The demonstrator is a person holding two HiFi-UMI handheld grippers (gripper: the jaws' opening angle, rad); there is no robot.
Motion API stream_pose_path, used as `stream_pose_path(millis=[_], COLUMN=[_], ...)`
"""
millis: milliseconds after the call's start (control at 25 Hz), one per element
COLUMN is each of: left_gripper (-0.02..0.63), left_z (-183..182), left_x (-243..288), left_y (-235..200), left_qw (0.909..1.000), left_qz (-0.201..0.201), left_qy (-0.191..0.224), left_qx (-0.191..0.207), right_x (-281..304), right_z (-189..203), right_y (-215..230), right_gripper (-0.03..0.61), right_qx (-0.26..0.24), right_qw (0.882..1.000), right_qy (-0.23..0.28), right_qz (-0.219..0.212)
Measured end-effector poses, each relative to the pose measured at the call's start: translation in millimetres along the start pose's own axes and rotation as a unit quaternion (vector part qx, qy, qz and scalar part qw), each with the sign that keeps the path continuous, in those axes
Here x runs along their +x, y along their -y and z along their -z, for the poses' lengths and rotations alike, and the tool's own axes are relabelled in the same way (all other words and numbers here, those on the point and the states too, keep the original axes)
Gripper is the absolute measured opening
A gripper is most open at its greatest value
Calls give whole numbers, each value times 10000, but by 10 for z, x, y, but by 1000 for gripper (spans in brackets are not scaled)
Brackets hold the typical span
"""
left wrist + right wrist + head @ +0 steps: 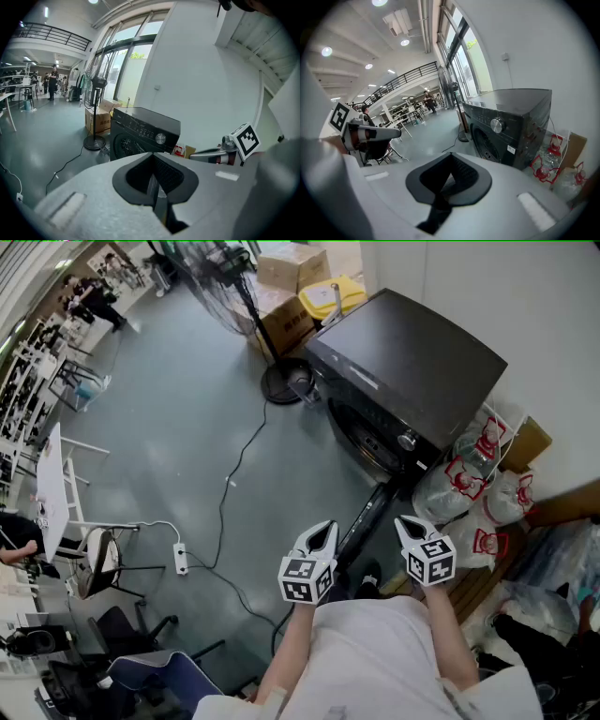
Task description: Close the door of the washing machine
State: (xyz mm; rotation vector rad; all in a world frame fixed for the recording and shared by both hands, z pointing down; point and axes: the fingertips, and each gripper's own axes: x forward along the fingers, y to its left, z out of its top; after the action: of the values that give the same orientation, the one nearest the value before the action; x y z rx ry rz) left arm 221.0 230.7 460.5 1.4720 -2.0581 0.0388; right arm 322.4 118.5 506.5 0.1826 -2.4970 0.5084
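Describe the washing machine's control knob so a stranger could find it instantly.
Against the white wall stands a black front-loading washing machine. On the control strip above its round drum opening sits the knob. It is the only shiny silver round part on that dark front.

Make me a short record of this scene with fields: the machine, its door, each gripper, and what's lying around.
machine: dark front-loading washing machine, against the wall
door: door open, swung out toward the person
left gripper: left gripper shut, holding nothing
right gripper: right gripper shut, holding nothing
one side of machine: plastic bags
other side: standing fan, cardboard boxes
floor: power strip with cable
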Motion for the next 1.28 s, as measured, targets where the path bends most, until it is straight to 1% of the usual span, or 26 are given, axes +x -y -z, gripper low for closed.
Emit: stream_pose_path(millis=[360, 520, 720, 840, 920, 1000, 1160, 1280], left_gripper=[5, 5, 6, 6, 9, 34, 82, 101], left_z=[180, 272, 486, 678, 809, 947, 1352, 1583], left_x=[81, 136, 279, 408, 500, 615, 804, 925], left_y=[101, 149, 195, 161, 141, 127, 146, 184], left_qw=[9998, 9993, 9969, 9942, 9918, 9882, 9762, 9679], left_qz=[121, 208, 399, 422, 443, 490, 611, 722], left_qy=[-182, -300, -632, -905, -1101, -1339, -1936, -2247], left_qx=[48, 103, 247, 392, 472, 551, 764, 863], right_x=[-67, -95, -109, -104, -104, -93, -95, -121], right_z=[81, 119, 162, 220, 259, 270, 318, 329], right_y=[47, 67, 22, -16, -38, -40, -31, -1], right_gripper=[-3, -2, 1, 2, 2, 2, 2, 2], right_qx=[-18, 142, 326, 336, 304, 310, 444, 467], right_qw=[10000, 9999, 9994, 9993, 9994, 9994, 9988, 9987], right_qy=[-14, 52, 92, 32, -18, -33, -40, -20], right_qz=[70, 52, -89, -135, -154, -167, -201, -196])
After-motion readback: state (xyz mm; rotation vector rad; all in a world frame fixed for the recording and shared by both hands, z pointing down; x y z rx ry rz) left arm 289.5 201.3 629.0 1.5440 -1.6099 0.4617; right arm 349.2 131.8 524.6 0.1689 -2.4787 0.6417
